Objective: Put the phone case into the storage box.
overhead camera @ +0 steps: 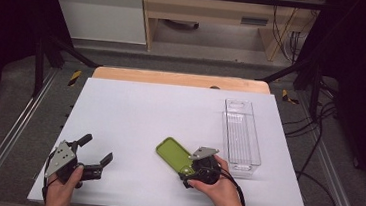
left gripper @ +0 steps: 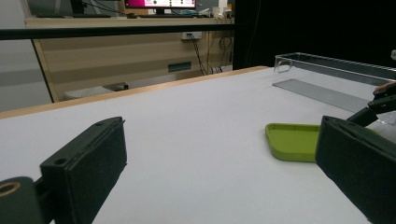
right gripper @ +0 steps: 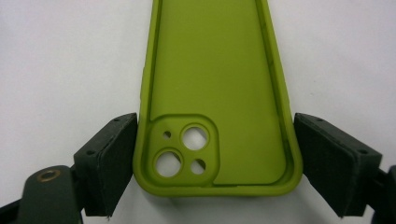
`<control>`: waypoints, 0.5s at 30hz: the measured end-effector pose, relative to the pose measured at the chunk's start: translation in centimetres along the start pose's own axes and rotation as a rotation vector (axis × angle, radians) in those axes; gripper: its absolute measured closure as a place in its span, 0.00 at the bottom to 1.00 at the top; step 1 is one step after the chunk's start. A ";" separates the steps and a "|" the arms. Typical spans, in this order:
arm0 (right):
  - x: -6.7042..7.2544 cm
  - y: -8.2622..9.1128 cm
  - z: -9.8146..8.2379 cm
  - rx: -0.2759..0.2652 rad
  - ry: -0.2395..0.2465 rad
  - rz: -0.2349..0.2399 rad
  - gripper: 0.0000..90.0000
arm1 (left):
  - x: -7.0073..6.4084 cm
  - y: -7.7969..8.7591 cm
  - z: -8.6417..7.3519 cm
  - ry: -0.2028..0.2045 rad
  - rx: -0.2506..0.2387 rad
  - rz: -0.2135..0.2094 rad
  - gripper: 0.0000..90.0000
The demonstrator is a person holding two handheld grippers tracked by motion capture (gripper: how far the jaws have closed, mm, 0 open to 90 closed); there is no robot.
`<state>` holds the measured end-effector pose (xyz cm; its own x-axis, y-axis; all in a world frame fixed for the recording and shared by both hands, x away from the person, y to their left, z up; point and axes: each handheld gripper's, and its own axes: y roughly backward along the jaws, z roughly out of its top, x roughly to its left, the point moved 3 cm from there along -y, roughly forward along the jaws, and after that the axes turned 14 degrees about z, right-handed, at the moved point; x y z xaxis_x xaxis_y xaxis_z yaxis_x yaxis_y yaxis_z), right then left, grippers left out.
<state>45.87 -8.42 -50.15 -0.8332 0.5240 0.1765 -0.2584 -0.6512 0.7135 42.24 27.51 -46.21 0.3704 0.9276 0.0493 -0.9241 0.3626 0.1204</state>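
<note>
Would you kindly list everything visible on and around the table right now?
phone case: one, olive green, inside facing up, near the table's front right, camera-cutout end between the right jaws
clear bin: one, transparent, long, right side of table
table: one, white top, wooden far edge
left hand-held gripper: one, black, jaws open, front left
right hand-held gripper: one, black, pads touching the case's two long sides

We see the phone case (overhead camera: 173,153) lying on the table (overhead camera: 145,114), left of the clear bin (overhead camera: 241,136) (well apart from the far edge), with its near end between the right gripper (overhead camera: 196,168) jaws; the left gripper (overhead camera: 91,156) sits far left.
</note>
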 end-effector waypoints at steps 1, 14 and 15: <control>0.1 0.3 0.4 0.006 -0.003 0.006 0.19 | -0.1 0.0 0.0 -0.011 0.003 -0.003 0.02; -0.4 2.6 3.9 0.062 0.000 0.024 0.19 | -3.5 -1.0 0.1 -0.158 0.034 -0.058 0.01; -0.4 2.6 3.9 0.062 0.000 0.024 0.19 | -3.5 -1.0 0.1 -0.158 0.034 -0.058 0.01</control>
<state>47.46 -8.22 -45.73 -0.8387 0.5086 0.1945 -0.2075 -0.6288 0.7494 41.83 23.88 -46.45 0.4360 0.8782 0.1967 -0.8979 0.4096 0.1614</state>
